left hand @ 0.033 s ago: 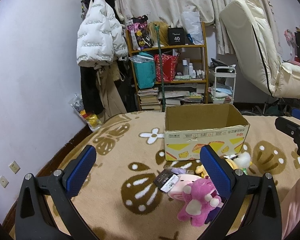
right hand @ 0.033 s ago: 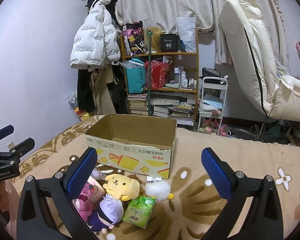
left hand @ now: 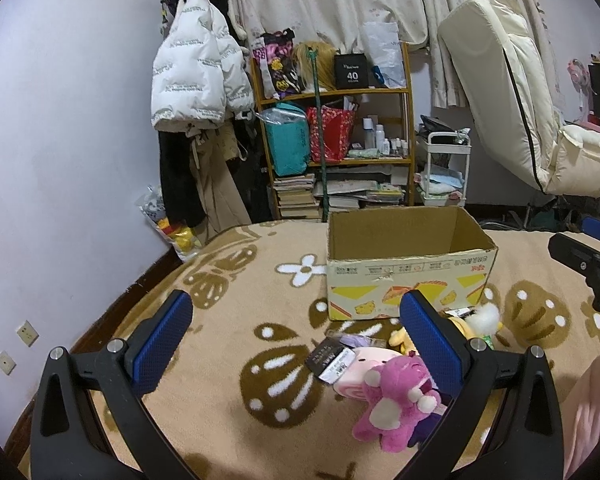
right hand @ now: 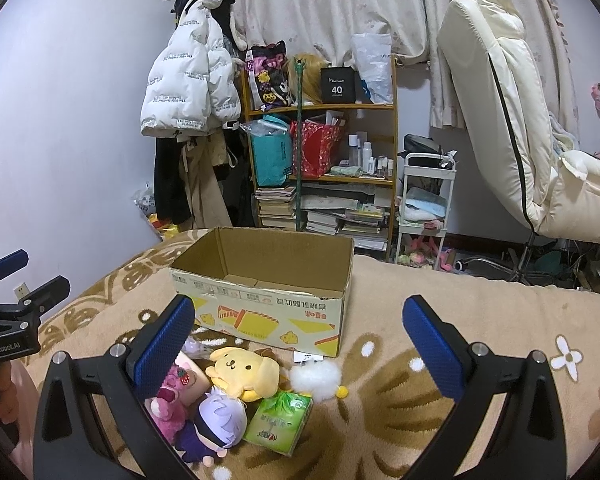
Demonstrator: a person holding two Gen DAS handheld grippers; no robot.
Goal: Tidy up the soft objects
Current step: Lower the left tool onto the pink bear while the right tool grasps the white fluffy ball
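Note:
An open, empty cardboard box (left hand: 410, 276) (right hand: 260, 312) stands on the tan patterned blanket (left hand: 228, 320). In front of it lies a pile of soft toys: a pink plush bear (left hand: 396, 404) (right hand: 168, 400), a yellow plush dog (right hand: 246, 370), a purple-haired doll (right hand: 216, 420), a white pompom (right hand: 316, 376) and a green tissue pack (right hand: 280, 420). My left gripper (left hand: 296, 344) is open and empty, above the blanket left of the pile. My right gripper (right hand: 298, 344) is open and empty, above the pile's right side.
A bookshelf (left hand: 336, 140) with bags and books, hanging coats (left hand: 196, 80) and a small white cart (right hand: 424, 208) stand behind the bed. A cream chair (right hand: 520, 120) leans at the right. The blanket's left edge drops toward the wall.

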